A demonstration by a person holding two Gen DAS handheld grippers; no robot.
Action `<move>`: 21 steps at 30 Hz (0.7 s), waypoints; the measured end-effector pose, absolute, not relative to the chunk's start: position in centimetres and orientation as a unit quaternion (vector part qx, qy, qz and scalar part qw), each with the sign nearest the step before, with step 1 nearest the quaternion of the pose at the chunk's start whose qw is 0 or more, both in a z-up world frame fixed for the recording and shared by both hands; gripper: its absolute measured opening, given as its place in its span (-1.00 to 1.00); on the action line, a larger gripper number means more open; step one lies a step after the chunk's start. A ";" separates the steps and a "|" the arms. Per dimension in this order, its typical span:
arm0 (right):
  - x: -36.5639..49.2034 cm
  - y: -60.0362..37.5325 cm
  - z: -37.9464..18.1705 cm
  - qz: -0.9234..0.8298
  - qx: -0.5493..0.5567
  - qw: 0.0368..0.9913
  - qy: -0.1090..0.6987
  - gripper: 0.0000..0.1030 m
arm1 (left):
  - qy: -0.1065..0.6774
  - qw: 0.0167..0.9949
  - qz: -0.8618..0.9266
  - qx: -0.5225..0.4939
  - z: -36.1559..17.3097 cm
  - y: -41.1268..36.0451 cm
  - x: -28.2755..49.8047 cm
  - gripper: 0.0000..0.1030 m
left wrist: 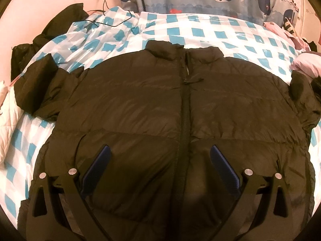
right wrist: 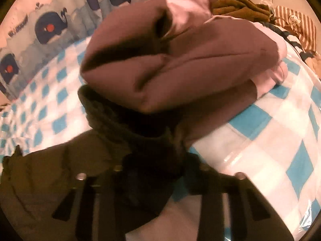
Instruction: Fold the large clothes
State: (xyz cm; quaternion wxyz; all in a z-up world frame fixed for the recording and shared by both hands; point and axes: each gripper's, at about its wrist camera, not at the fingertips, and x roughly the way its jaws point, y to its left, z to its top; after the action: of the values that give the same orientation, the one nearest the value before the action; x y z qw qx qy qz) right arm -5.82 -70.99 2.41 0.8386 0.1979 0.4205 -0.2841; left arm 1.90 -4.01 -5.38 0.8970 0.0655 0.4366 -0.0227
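Jacket (left wrist: 160, 104) lies flat, zipped, unfolded on the bed (left wrist: 220, 34); left gripper (left wrist: 160, 160) gapes empty above it, right gripper (right wrist: 158, 172) pinches a sleeve cuff (right wrist: 124, 116).

A black puffer jacket (left wrist: 180, 110) lies front-up on the checked bed cover (left wrist: 220, 34), zipped, collar toward 12 o'clock, sleeves spread toward 9 and 3. The left tongs (left wrist: 159, 150) hang over its lower front, blue pads (left wrist: 96, 166) wide apart, straddling the zipper (left wrist: 183, 104).
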 end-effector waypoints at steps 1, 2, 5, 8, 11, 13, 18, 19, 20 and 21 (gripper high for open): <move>-6.5 -71.0 2.8 -0.280 0.199 0.843 0.415 -0.54 | 0.437 0.897 -0.022 0.066 -5.4 -4.1 1.9 0.85; -7.1 -71.0 3.1 -0.276 0.200 0.846 0.409 -0.64 | 0.436 0.897 -0.022 0.066 -5.4 -4.0 1.9 0.85; -9.3 -69.6 4.9 -0.280 0.189 0.863 0.374 -0.71 | 0.437 0.896 -0.022 0.068 -5.5 -4.0 1.9 0.85; -10.8 -66.8 6.5 -0.256 0.170 0.885 0.349 -0.78 | 0.439 0.896 -0.022 0.067 -5.5 -4.0 2.0 0.85; -11.3 -66.5 6.6 -0.219 0.235 0.887 0.331 -0.89 | 0.440 0.895 -0.022 0.067 -5.6 -3.9 2.0 0.85; -11.6 -67.3 7.0 -0.189 0.302 0.884 0.304 -0.91 | 0.441 0.895 -0.021 0.065 -5.7 -3.9 2.1 0.85; -11.2 -65.3 11.1 -0.118 0.390 0.884 0.230 -0.93 | 0.440 0.897 -0.016 0.042 -5.3 -2.9 2.3 0.85; -11.0 -64.5 12.7 -0.097 0.398 0.887 0.213 -0.93 | 0.438 0.898 -0.015 0.034 -5.1 -2.7 2.3 0.85; -10.5 -63.7 13.8 -0.084 0.401 0.889 0.203 -0.93 | 0.437 0.899 -0.014 0.025 -4.9 -2.3 2.3 0.85; -10.0 -62.6 15.2 -0.068 0.402 0.893 0.193 -0.93 | 0.436 0.900 -0.014 0.017 -4.7 -2.0 2.3 0.85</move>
State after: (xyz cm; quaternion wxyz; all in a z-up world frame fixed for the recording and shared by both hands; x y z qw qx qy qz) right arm -9.99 -62.61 15.15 0.8926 0.4018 0.1927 -0.0682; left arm 2.33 -2.03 -4.66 0.8999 0.0167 0.4356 -0.0136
